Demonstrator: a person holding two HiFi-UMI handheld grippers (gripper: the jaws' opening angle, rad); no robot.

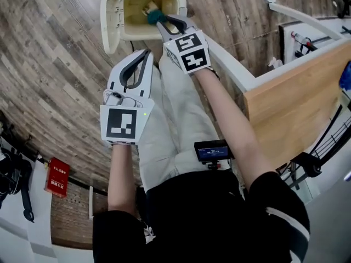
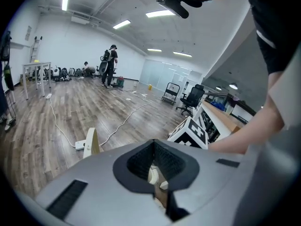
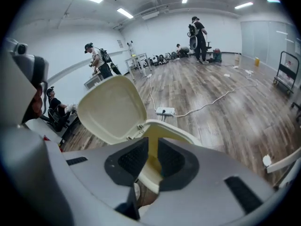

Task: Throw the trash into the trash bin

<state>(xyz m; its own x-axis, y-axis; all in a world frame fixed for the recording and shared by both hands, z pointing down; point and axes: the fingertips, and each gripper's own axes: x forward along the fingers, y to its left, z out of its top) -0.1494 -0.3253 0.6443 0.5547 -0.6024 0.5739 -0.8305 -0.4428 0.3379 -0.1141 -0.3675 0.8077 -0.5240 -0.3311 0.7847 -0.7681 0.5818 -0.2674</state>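
Observation:
The cream trash bin (image 1: pixel 181 0) stands on the wood floor at the top of the head view, its lid (image 1: pixel 109 23) swung open to the left. My right gripper (image 1: pixel 163 23) reaches over the bin's mouth. A teal piece of trash (image 1: pixel 156 16) sits right at its tips, inside the opening; I cannot tell whether it touches them. In the right gripper view the jaws (image 3: pixel 153 166) stand a narrow gap apart with only the bin's wall (image 3: pixel 174 133) and lid (image 3: pixel 113 109) showing beyond. My left gripper (image 1: pixel 145 53) hangs beside the bin, its fingers meeting at the tip, empty.
A wooden tabletop (image 1: pixel 296 97) on a white frame (image 1: pixel 236 64) lies close on the right. A red box (image 1: pixel 57 177) leans by the wall at lower left. A power strip with a cable (image 3: pixel 165 111) lies on the floor beyond the bin. People stand far off.

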